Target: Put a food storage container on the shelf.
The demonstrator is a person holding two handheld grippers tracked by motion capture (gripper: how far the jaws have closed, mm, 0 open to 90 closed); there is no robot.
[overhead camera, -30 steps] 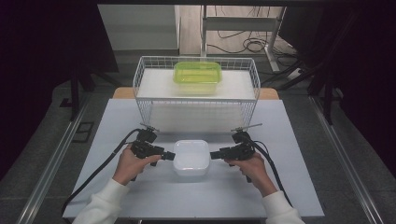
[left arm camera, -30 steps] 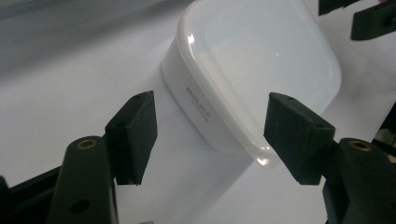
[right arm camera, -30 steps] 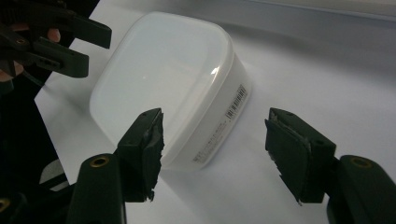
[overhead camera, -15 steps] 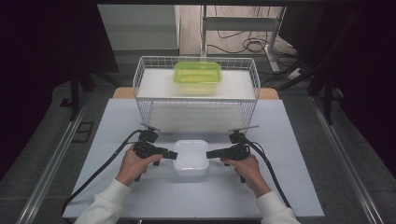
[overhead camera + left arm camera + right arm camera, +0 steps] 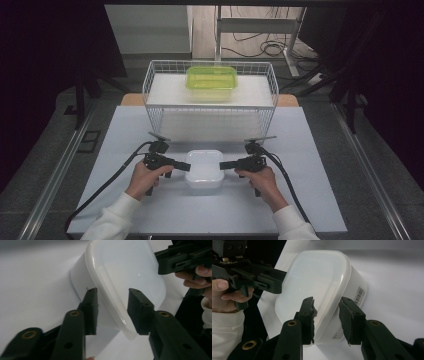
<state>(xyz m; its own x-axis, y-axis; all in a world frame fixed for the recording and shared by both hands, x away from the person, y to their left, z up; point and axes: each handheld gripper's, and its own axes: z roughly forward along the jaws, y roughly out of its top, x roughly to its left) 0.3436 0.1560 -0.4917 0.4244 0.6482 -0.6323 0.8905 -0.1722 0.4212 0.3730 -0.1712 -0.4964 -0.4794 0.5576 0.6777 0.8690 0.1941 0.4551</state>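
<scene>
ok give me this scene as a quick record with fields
work surface: white table
item in hand: white lidded box, in front of the basket
left gripper: jaws straddle the box's lid rim, just been closing, gaps show beside the rim
right gripper: jaws straddle the opposite rim, just been closing, gaps show too
behind: wire basket
in basket: green box

In the left gripper view the white container (image 5: 125,272) runs off the top edge, and whether the pads (image 5: 91,308) press its lid rim cannot be told. In the right gripper view its barcode label (image 5: 359,295) is too small to read (print blurred). At the bottom of the high view, both sleeves (image 5: 117,220) are cut off.
</scene>
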